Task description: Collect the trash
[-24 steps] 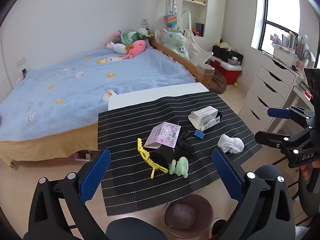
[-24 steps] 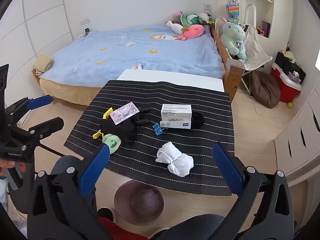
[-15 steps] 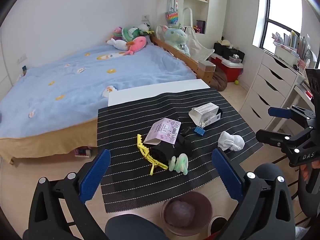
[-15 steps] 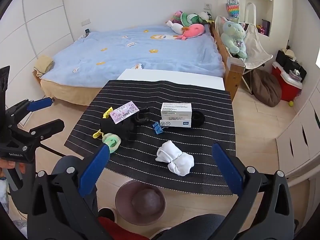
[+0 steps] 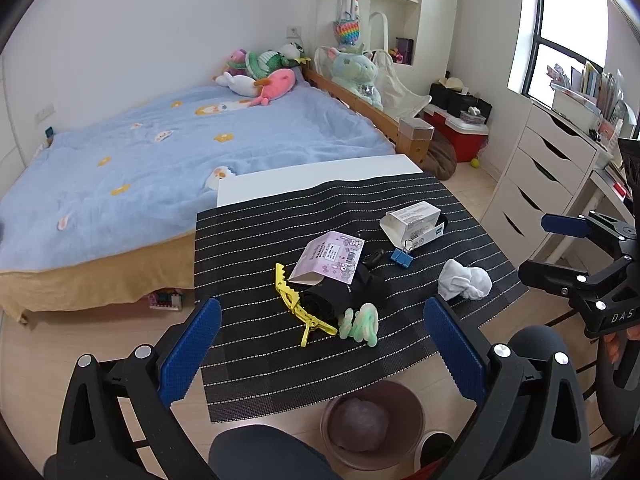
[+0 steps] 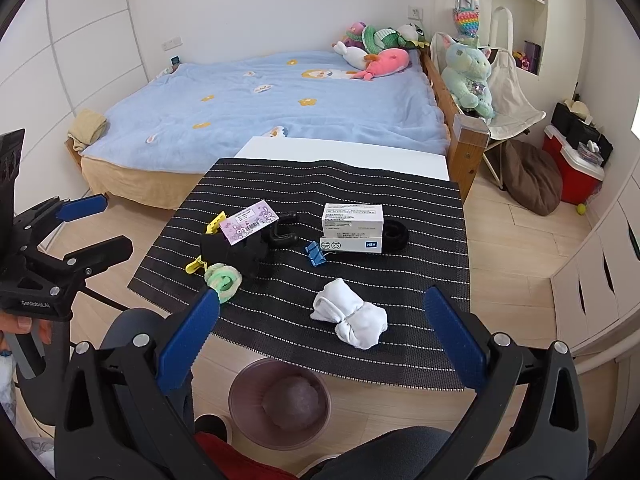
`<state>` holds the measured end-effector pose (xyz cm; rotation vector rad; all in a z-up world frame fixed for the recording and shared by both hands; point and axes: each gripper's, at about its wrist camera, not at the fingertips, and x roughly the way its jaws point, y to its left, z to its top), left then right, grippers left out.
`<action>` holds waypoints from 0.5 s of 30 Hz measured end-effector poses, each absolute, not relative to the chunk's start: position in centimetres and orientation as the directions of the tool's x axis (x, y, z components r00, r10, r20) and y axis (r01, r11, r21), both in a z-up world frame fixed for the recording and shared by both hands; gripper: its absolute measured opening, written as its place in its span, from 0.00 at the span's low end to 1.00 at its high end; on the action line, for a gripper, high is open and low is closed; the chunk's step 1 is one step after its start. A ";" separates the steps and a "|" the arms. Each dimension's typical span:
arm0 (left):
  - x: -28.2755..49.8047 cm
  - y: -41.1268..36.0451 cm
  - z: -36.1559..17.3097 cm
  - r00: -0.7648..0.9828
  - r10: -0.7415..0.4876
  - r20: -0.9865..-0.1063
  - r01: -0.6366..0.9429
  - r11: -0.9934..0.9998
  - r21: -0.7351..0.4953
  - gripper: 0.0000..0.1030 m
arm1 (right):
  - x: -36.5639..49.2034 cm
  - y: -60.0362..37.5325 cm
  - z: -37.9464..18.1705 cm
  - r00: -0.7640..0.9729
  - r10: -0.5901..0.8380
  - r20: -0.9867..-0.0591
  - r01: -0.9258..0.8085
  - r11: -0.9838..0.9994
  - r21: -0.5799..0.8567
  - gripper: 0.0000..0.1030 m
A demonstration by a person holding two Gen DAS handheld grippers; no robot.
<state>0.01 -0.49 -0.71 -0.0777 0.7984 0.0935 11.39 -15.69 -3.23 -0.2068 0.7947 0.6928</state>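
Observation:
On the black striped mat [image 5: 256, 240] [image 6: 420, 216] lie a crumpled white wad [image 5: 464, 280] [image 6: 352, 316], an open white box [image 5: 414, 222] [image 6: 352, 226], a purple packet [image 5: 330, 256] [image 6: 248, 226], a blue binder clip [image 5: 401, 257] [image 6: 317, 254], a yellow clip [image 5: 296, 304], a green roll [image 5: 360, 322] [image 6: 222, 280] and black items [image 6: 240, 252]. A brown trash bin [image 5: 372, 420] [image 6: 280, 400] stands on the floor below the mat's near edge. My left gripper [image 5: 320, 344] and right gripper [image 6: 320, 332] are open, empty, held above the near edge.
A bed with a blue blanket [image 5: 160, 152] lies behind the table. White drawers [image 5: 540, 184] stand at the right. A red cooler [image 6: 572, 172] and a brown cushion [image 6: 528, 184] sit on the floor. Each gripper shows in the other's view, the right gripper [image 5: 576, 256] and the left gripper [image 6: 76, 224].
Both grippers have drifted slightly; the left view has tilted up a little. Nothing on the mat has moved.

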 end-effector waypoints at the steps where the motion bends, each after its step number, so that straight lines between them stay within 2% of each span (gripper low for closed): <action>1: 0.0 -0.5 -0.7 0.694 0.054 -0.718 -0.113 0.993 -0.035 0.94 | 11.4 -15.7 -3.2 0.499 0.493 -0.713 -0.643 0.762 0.077 0.97; 15: -0.1 -0.4 -1.1 0.691 0.065 -0.720 -0.129 0.991 -0.034 0.94 | 11.0 -15.6 -3.3 0.504 0.485 -0.715 -0.650 0.758 0.056 0.97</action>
